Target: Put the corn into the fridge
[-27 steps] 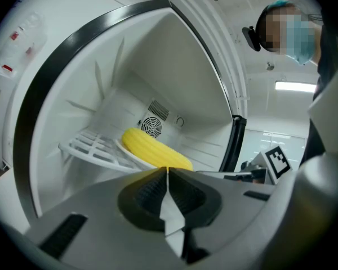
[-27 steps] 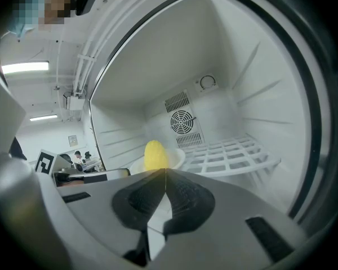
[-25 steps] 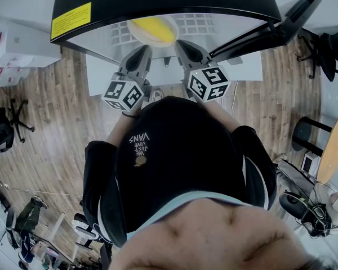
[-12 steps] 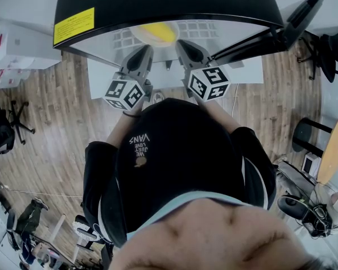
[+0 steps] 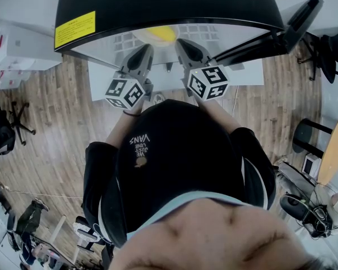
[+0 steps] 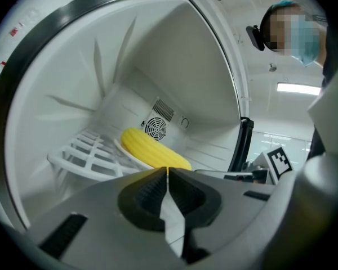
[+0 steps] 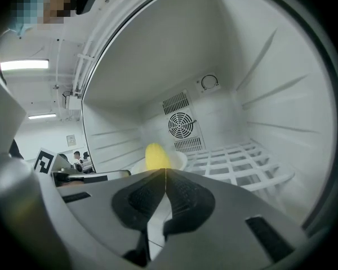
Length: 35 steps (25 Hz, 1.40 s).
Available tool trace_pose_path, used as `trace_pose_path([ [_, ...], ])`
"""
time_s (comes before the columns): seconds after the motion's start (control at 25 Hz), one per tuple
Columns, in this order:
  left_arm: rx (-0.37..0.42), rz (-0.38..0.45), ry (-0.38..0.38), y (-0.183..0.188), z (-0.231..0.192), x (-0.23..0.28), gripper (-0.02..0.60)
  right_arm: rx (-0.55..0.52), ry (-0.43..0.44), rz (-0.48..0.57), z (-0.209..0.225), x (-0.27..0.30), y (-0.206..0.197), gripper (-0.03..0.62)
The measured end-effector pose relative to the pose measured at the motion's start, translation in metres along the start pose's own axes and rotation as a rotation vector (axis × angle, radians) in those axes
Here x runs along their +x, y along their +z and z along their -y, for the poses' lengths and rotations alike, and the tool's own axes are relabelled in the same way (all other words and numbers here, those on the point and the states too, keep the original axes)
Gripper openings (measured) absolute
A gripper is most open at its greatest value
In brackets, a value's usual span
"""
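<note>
A yellow corn cob (image 6: pixel 152 148) lies on a white plate (image 6: pixel 123 151) on the white wire shelf (image 6: pixel 81 155) inside the small fridge (image 5: pixel 169 1). In the head view the corn (image 5: pixel 159 34) shows just under the fridge's black top. My left gripper (image 6: pixel 167 170) is shut and empty at the fridge's mouth, short of the corn. Beside it, my right gripper (image 7: pixel 165 172) is also shut with nothing in it, and the corn (image 7: pixel 155 155) on its plate (image 7: pixel 178 161) lies just beyond its tips. Both grippers (image 5: pixel 145 48) (image 5: pixel 180 41) point into the opening.
A round fan grille (image 7: pixel 182 124) sits in the fridge's back wall. The open black door (image 5: pixel 296 18) stands to the right. The shelf's right part (image 7: pixel 239 159) is bare. Wooden floor, chairs (image 5: pixel 11 122) and a round table (image 5: pixel 332 148) surround the person.
Neither gripper has visibly moved. The head view has shifted a little, so the fridge's black top hides more of the corn and plate.
</note>
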<state>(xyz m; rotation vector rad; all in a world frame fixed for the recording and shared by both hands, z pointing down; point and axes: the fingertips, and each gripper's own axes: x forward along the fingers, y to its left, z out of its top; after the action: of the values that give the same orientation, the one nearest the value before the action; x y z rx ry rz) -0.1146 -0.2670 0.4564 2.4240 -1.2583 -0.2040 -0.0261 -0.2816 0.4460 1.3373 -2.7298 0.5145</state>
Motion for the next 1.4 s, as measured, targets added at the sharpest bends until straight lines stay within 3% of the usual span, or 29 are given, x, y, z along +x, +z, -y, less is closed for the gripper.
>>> trace_pose_path([
  [1.4,0.014,0.027,0.028,0.003,0.017,-0.016,0.025,-0.018,0.035,0.015,-0.005,-0.026,-0.002,0.015],
])
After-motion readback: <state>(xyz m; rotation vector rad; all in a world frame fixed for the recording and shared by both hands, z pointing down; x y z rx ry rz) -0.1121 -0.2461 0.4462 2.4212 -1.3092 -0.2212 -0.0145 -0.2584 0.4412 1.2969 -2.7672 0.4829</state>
